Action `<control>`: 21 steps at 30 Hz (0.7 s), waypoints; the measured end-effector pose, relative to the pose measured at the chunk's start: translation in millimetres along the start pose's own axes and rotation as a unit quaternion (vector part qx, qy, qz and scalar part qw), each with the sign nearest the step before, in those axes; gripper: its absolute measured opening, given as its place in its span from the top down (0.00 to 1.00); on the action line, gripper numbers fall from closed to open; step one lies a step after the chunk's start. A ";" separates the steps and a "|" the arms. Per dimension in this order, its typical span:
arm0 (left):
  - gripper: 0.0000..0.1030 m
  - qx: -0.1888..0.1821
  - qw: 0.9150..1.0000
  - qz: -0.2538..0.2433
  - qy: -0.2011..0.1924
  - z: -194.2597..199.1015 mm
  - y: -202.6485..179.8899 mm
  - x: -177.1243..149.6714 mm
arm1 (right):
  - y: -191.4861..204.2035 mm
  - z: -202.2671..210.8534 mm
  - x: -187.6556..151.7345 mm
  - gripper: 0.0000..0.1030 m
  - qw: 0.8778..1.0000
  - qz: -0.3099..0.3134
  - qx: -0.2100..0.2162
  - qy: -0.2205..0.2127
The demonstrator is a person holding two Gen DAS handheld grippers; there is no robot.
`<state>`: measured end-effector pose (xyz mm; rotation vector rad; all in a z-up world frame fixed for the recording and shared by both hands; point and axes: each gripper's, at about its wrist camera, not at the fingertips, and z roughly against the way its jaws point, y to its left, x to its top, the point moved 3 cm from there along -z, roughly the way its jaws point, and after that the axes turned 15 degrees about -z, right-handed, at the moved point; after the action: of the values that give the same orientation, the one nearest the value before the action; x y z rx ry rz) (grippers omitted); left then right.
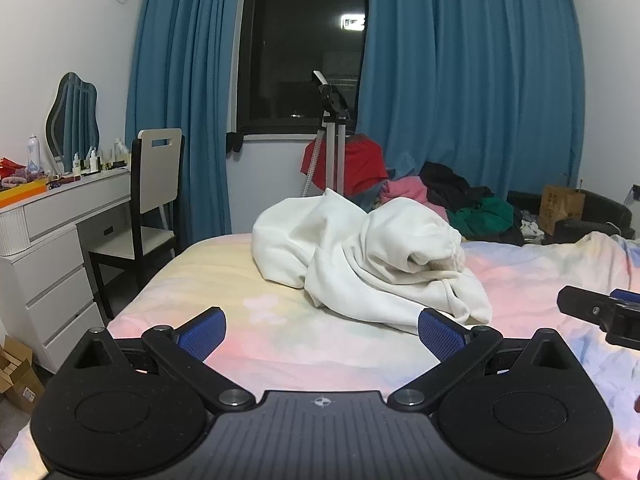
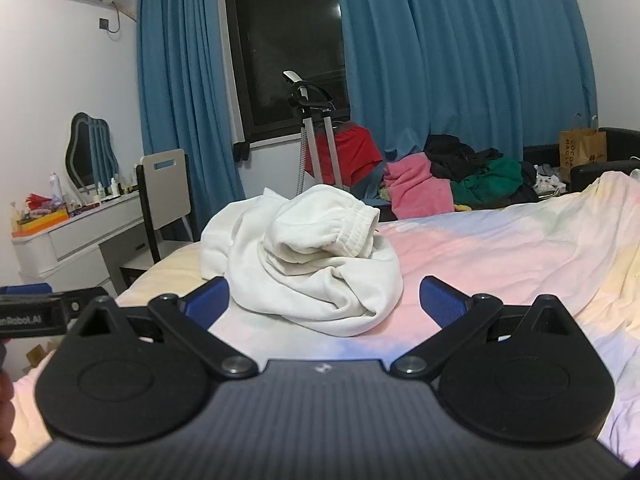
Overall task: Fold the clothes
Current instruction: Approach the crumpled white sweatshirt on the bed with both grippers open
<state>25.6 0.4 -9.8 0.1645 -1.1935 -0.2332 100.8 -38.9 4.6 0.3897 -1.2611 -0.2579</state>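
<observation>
On the bed (image 2: 500, 248), straight ahead of both claws, the white clothes (image 2: 304, 264) lie in a crumpled heap. Right gripper (image 2: 324, 300) is nearer; left gripper (image 1: 320, 332) sits farther back. Both are wide open, holding nothing

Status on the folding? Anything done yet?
Nothing folded yet. The white garment lies crumpled in a heap on the bed. The left gripper and right gripper sit just short of it, jaws open, holding nothing. Left: grasp, spread flat, fold. A pile of other clothes waits behind the bed.
</observation>
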 end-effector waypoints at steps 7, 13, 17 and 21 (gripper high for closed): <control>0.00 0.004 1.000 0.003 -0.015 13.1 2.1 0.9 | 4.2 3.9 1.5 0.00 1.000 0.006 -0.003 -0.002; 0.00 0.007 1.000 0.005 -0.025 22.5 3.9 1.6 | 7.7 7.2 2.8 0.00 1.000 0.011 -0.005 -0.004; 0.00 0.011 1.000 0.005 -0.028 23.2 3.5 1.4 | 9.8 9.1 3.6 0.00 1.000 0.013 -0.006 -0.003; 0.00 0.014 1.000 0.002 -0.028 23.6 3.1 1.0 | 6.6 3.1 -2.4 0.00 1.000 0.003 -0.006 0.020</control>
<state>4.2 3.1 0.4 0.1807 -1.2533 -0.2194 97.0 -32.4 6.1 0.3791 -1.2203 -0.2512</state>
